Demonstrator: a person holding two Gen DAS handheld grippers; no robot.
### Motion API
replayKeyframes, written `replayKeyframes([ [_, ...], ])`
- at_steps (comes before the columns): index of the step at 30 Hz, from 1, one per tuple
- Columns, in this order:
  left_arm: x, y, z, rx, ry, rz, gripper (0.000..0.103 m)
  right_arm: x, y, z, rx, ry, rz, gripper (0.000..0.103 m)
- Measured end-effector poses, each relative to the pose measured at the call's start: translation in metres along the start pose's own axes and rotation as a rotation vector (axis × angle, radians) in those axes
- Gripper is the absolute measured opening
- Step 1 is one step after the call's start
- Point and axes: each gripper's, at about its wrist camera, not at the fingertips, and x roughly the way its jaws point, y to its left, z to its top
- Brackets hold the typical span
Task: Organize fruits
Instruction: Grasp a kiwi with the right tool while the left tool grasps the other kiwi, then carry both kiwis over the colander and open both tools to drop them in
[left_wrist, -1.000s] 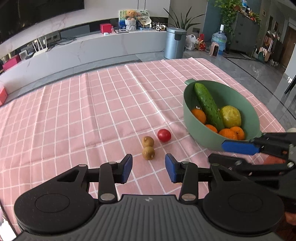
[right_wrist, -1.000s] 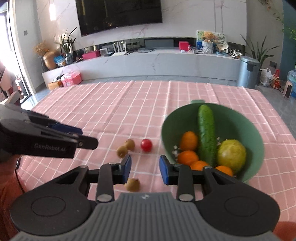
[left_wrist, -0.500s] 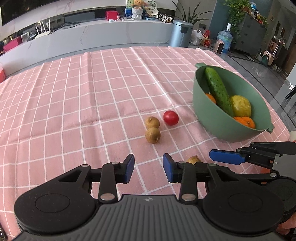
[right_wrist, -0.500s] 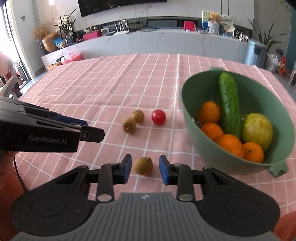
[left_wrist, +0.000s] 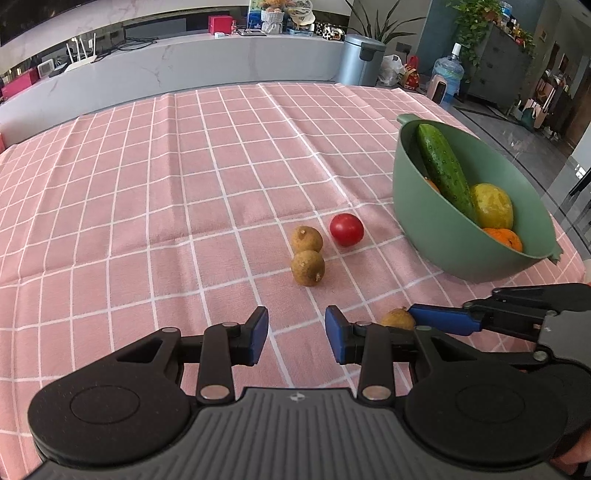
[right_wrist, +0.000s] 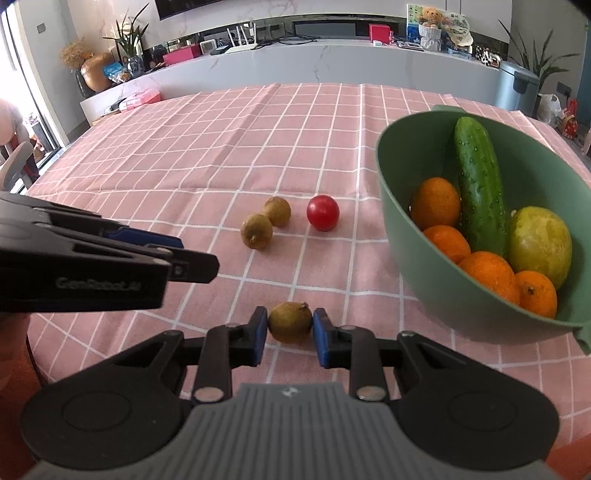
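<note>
On the pink checked tablecloth (right_wrist: 184, 155) sits a deep green plastic bowl (right_wrist: 402, 229) that already holds a long dark-green cucumber (right_wrist: 480, 188), a yellow-green round fruit (right_wrist: 539, 247) and several oranges (right_wrist: 487, 273); that part of the sorting looks done. Three small brown round fruits and one small red tomato (right_wrist: 322, 213) lie outside it. Two of the brown fruits, a touching pair (right_wrist: 266, 221), rest on the cloth just left of the tomato, near the bowl but apart from it.

Nearest the camera, the third small brown fruit (right_wrist: 290, 322) sits between the blue pads of the right gripper (right_wrist: 290, 325). Its jaws are closed down to the fruit's width, with the pads at or almost at the skin on both sides; whether they press firmly I cannot tell, and the fruit seems to rest on the cloth. The left gripper (left_wrist: 296, 332) hovers low over bare cloth with its jaws partly open and nothing between them, the brown pair a little ahead of it.

By my reading the task is a good way along: four loose pieces are left, and one of them is about to be lifted toward the bowl. The pair and the tomato look untouched.
</note>
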Motion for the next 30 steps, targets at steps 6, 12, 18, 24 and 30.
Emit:
replayKeyframes([
  [6, 0.015, 0.001, 0.008, -0.016, -0.020, 0.014, 0.042, -0.003, -0.001, 0.006, -0.023, -0.057, -0.068, 0.022],
  [12, 0.031, -0.004, 0.015, -0.022, -0.019, -0.007, 0.045, 0.005, -0.005, 0.011, 0.006, -0.059, -0.094, 0.022],
  [18, 0.038, -0.003, 0.017, -0.040, -0.024, -0.011, 0.043, 0.008, -0.008, 0.011, 0.016, -0.049, -0.093, 0.022],
  [24, 0.037, -0.001, 0.017, -0.057, -0.025, -0.030, 0.027, 0.008, -0.007, 0.009, 0.016, -0.049, -0.088, 0.022],
  [30, 0.023, 0.001, 0.013, -0.090, -0.021, -0.033, 0.027, -0.002, -0.007, 0.008, 0.007, -0.059, -0.075, 0.022],
])
